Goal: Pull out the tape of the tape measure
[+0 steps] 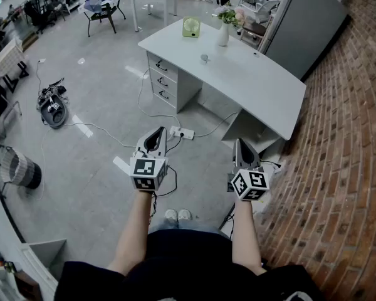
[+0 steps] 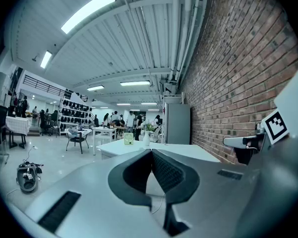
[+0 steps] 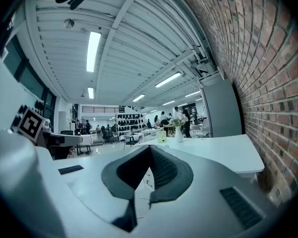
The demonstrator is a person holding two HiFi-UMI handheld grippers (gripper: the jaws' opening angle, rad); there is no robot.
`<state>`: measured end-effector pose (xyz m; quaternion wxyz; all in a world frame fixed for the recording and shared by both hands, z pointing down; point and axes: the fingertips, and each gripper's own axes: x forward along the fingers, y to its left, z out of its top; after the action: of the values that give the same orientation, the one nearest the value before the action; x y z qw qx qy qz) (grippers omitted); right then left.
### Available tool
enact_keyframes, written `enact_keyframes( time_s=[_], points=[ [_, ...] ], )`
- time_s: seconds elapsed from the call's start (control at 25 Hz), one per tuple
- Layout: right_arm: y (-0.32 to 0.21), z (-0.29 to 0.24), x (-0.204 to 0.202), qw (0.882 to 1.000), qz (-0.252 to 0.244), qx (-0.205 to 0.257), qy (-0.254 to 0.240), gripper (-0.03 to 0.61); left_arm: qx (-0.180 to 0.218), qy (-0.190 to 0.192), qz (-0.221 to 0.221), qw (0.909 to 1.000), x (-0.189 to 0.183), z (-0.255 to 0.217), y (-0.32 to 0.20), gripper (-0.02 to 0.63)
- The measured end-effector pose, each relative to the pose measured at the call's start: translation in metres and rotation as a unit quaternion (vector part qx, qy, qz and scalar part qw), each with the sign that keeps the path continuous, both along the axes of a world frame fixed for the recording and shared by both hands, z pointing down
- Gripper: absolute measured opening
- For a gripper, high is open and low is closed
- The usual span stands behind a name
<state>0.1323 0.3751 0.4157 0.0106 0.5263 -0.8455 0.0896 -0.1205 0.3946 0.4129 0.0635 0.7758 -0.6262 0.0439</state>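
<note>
Grey floor spreads under the person's shoes [image 1: 177, 216], with a brick wall [image 1: 351, 137] along the right. Both forearms reach forward at about the same height. The left gripper [image 1: 156, 135] has its jaws pressed together with nothing between them. The right gripper [image 1: 239, 145], well apart from it, is closed and empty too. Both point roughly level toward a white desk [image 1: 263, 86]. A power strip [image 1: 183, 132] lies on the floor between the grippers and the desk's drawers [image 1: 163, 80]. On the desktop, well beyond both grippers, sits a small round grey thing [image 1: 203, 58], too small to tell whether it is the tape measure. Farther back on the desk stand a green object [image 1: 190, 27] and a white vase [image 1: 223, 35] of flowers. A tall grey cabinet [image 1: 304, 24] stands behind the desk.
</note>
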Motion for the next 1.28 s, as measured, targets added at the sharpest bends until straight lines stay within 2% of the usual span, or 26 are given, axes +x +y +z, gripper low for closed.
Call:
enact_keyframes(
  time_s=[0.44,0.76,0.92,1.08,1.28],
  points=[
    [-0.01,0.007,-0.004,1.0,-0.004,-0.003,-0.004,-0.002,-0.008,0.001,-0.005,1.0,-0.004,0.006,-0.004,0.021],
    [-0.017,0.011,-0.006,1.0,-0.018,-0.002,-0.025,0.002,-0.016,0.006,-0.012,0.9998,-0.005,0.014,-0.012,0.021],
    [-0.022,0.013,-0.001,0.999,-0.016,-0.008,-0.032,0.002,-0.018,0.008,-0.013,0.9997,-0.002,0.015,-0.017,0.021],
    [-0.033,0.019,0.009,0.999,-0.028,0.005,-0.032,0.002,-0.019,0.004,-0.014,0.9997,0.003,0.014,-0.024,0.021],
    [-0.039,0.016,0.018,0.999,-0.021,-0.008,-0.03,0.002,-0.014,0.0,-0.023,0.9997,0.011,0.015,-0.029,0.021]
  ],
)
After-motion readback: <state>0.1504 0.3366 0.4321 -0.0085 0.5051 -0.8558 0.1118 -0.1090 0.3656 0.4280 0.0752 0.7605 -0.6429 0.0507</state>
